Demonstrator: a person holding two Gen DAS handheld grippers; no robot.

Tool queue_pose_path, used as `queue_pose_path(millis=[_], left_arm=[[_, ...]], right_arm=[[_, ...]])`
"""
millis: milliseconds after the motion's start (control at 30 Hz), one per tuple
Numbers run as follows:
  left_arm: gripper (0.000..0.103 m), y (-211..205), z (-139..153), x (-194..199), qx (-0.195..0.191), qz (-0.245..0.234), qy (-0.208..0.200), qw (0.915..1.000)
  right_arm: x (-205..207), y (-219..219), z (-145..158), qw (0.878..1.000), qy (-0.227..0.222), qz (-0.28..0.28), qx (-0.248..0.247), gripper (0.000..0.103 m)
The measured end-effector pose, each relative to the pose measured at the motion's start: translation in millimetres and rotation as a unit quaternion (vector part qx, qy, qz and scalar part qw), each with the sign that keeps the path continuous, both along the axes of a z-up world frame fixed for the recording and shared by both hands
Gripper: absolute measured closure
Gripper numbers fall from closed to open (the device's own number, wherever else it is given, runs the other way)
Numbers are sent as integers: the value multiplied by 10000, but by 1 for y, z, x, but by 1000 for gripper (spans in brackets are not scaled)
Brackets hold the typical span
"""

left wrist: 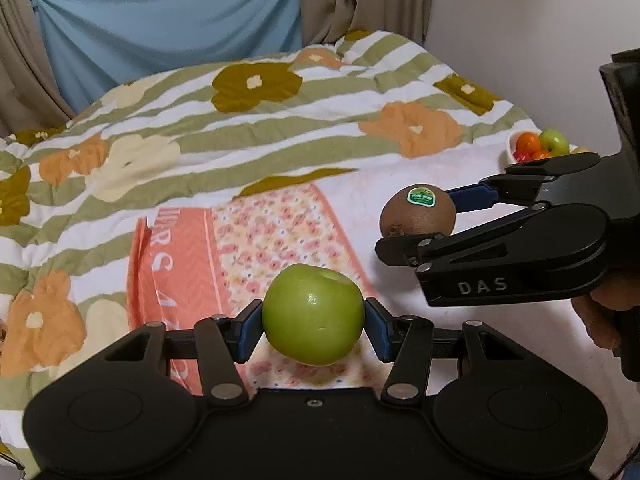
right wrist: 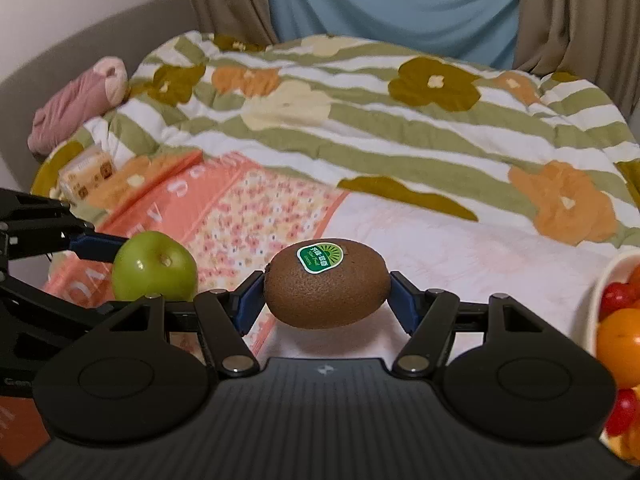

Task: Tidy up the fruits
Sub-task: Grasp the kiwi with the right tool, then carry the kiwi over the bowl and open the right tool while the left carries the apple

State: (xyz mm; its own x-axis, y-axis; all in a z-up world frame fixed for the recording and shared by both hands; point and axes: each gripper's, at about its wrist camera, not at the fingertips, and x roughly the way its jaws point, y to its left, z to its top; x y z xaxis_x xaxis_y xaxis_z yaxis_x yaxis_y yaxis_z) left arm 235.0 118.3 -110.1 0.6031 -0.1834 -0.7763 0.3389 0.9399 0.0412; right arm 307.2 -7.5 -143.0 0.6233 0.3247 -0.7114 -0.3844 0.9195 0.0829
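Observation:
My left gripper is shut on a green apple and holds it above the bed. It also shows in the right wrist view at the left. My right gripper is shut on a brown kiwi with a green sticker; the kiwi also shows in the left wrist view, to the right of the apple. A white bowl with orange, red and green fruit sits on the bed at the right; in the left wrist view the bowl lies beyond the right gripper.
A floral green-striped quilt covers the far bed. An orange flowered towel lies under the grippers. A pink plush toy and a small carton lie at the far left. Curtains hang behind.

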Motion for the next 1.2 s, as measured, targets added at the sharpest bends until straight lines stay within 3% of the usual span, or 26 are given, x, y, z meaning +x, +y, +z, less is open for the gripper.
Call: queue_pose_path(millis=[300, 633, 933, 1200], left_arm=[[45, -38, 43, -16, -90, 51, -332, 9994], [45, -115, 75, -23, -305, -87, -565, 9979], [45, -186, 71, -16, -446, -178, -535, 9974], [45, -233, 56, -6, -502, -104, -422, 9978]], right_arm=[[-23, -53, 54, 9995, -278, -112, 126, 22], [-40, -144, 94, 9980, -594, -220, 63, 22], [-38, -228, 91, 9981, -554, -224, -165, 22], [-26, -278, 64, 9986, -366, 64, -369, 22]])
